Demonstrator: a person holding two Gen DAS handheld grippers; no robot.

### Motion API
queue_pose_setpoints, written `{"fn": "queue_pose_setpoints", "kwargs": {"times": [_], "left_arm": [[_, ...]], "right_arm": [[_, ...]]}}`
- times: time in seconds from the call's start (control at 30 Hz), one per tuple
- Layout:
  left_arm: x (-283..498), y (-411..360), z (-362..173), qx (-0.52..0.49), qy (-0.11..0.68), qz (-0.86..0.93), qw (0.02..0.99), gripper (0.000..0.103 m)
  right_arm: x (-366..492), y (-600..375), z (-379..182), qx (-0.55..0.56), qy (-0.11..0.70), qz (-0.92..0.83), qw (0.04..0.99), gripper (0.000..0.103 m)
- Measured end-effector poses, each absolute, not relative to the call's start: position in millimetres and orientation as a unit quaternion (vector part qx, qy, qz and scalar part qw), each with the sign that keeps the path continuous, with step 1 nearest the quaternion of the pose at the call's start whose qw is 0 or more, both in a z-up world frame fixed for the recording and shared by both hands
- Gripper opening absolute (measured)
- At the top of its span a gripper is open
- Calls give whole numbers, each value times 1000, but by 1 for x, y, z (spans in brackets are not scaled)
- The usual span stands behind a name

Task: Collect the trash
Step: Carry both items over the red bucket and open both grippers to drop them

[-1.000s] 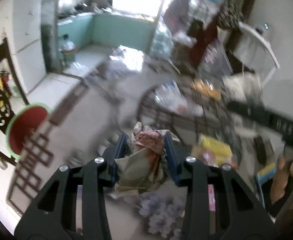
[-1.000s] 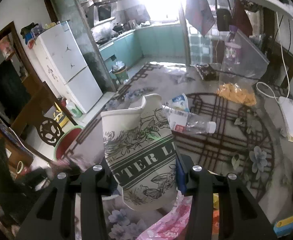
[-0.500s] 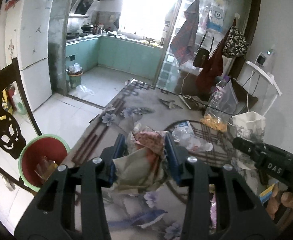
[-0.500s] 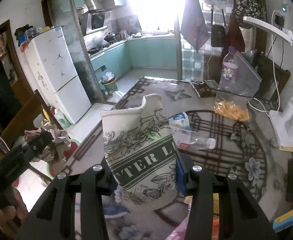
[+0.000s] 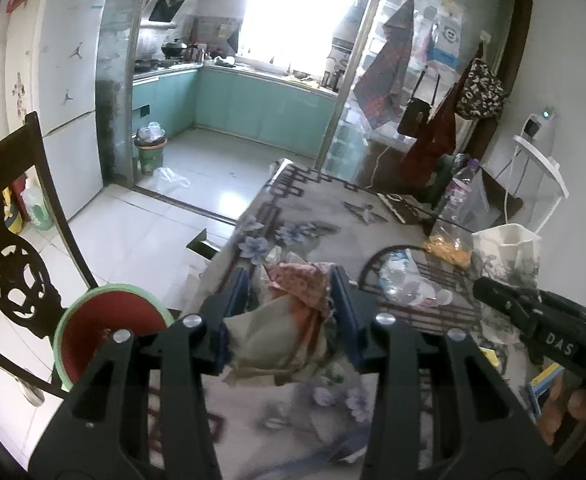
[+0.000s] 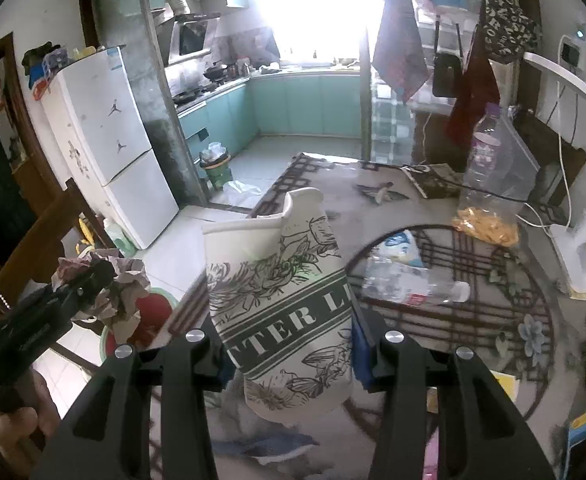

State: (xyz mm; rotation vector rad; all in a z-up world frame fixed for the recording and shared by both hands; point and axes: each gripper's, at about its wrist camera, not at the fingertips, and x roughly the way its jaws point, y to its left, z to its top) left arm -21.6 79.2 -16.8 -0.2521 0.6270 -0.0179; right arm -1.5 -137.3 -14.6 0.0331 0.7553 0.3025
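Note:
My left gripper [image 5: 289, 300] is shut on a crumpled wad of paper [image 5: 289, 320], held above the table's left edge. In the right wrist view the same wad [image 6: 109, 292] shows at the left, in the left gripper's tip. My right gripper [image 6: 289, 344] is shut on a crushed white paper cup [image 6: 281, 304] printed with flowers and letters, also held over the table. From the left wrist view, the cup [image 5: 505, 256] appears at the right. A red bin with a green rim [image 5: 109, 324] stands on the floor, below and left of the wad.
On the patterned tablecloth [image 6: 473, 320] lie a flattened clear bottle [image 6: 409, 280], an orange snack bag [image 6: 485, 228] and an upright bottle [image 6: 485, 152]. A dark wooden chair [image 5: 17, 280] stands beside the bin. A white lamp [image 6: 585, 248] is at the right, a fridge [image 5: 65, 120] at the left.
Both grippers have drawn back and up from the table, each still holding its trash. The red bin has come further into the left wrist view, nearer the wad.

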Motion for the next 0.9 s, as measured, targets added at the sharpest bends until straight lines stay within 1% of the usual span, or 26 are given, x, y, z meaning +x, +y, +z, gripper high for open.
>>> {"fn": "queue_pose_setpoints", "kwargs": {"times": [0.57, 0.73, 0.9], "left_arm": [[-22, 203, -35, -145, 315, 63, 936, 41], [-18, 238, -49, -155, 328, 88, 928, 41], [-14, 267, -69, -170, 347, 110, 916, 41]], "right_arm": [[23, -1, -28, -18, 386, 214, 897, 43], [37, 39, -42, -11, 401, 264, 877, 43], [51, 83, -67, -21, 436, 309, 845, 43]]}}
